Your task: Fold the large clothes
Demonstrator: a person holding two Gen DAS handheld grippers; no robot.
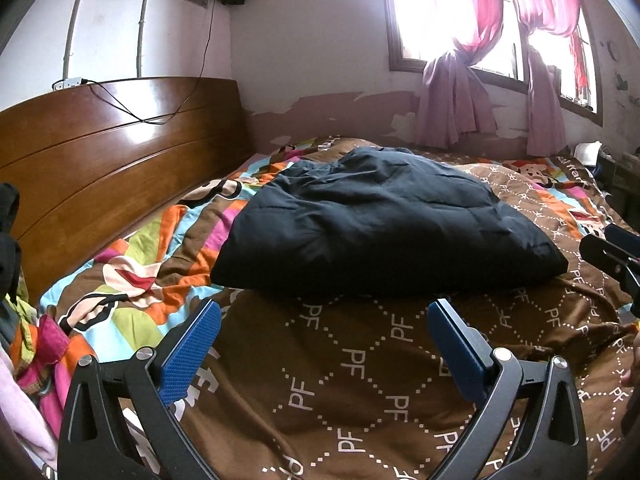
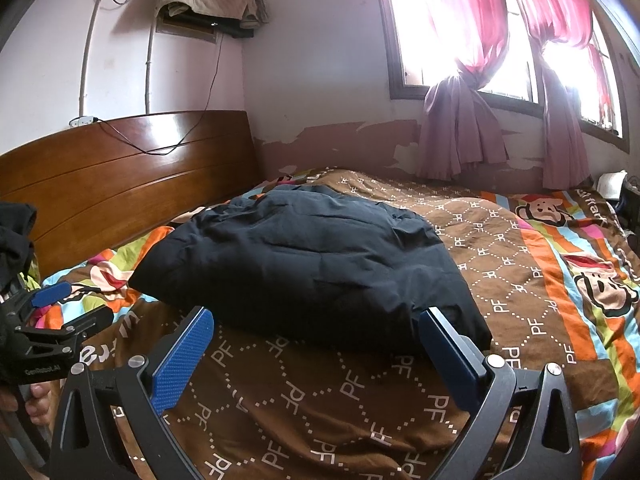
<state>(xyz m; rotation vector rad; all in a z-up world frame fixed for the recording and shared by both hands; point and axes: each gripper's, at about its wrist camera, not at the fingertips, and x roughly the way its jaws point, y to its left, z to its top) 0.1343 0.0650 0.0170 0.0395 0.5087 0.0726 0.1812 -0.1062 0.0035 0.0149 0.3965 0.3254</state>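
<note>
On the patterned bedspread (image 1: 360, 380), mid-bed: one dark padded jacket (image 1: 380, 224), already a compact bundle, fold seemingly near done. Left claw (image 1: 324, 328), spread, empty, just short of its near edge. Right claw (image 2: 316, 336), spread, empty, likewise.

White "PF" letters are repeating across the brown bedspread (image 2: 500, 256); "GenRobot.AI" is showing in small print on the left tool (image 2: 68, 312).
</note>
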